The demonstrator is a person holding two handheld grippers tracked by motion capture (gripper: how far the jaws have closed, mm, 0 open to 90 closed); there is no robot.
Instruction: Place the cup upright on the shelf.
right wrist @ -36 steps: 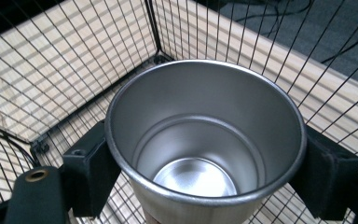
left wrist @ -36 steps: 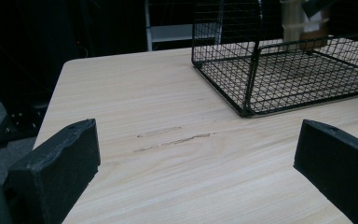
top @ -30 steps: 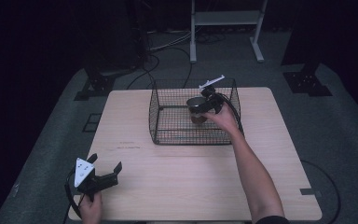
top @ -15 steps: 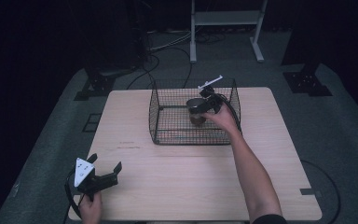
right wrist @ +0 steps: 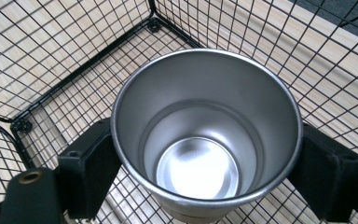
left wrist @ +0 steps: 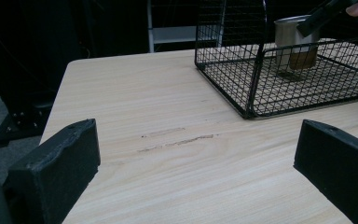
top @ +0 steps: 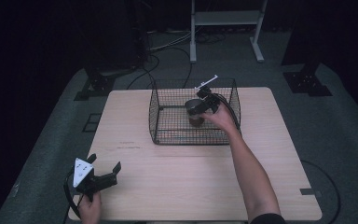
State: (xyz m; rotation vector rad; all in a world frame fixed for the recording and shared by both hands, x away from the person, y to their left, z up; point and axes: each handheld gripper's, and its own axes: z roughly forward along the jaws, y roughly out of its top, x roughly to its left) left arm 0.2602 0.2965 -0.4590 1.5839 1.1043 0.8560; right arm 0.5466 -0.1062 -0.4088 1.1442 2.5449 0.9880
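Note:
A steel cup (top: 195, 112) (left wrist: 292, 44) (right wrist: 205, 140) stands upright inside the black wire basket (top: 168, 135) (left wrist: 242, 70) (right wrist: 74, 60), near its right side. My right gripper (top: 200, 108) (right wrist: 209, 172) reaches down into the basket with one jaw on each side of the cup. Its jaws have just been opening and stand close beside the cup's wall without pressing on it. From the left gripper view the right gripper (left wrist: 324, 14) crosses the cup's rim. My left gripper (top: 105, 163) (left wrist: 198, 158) rests open and empty at the table's front left corner.
The basket stands at the back middle of the wooden table (top: 191, 177) (left wrist: 144, 116). A faint scratch (left wrist: 177, 140) marks the wood in front of the left gripper. Dark floor, cables and a white stand frame (top: 223, 18) lie beyond the far edge.

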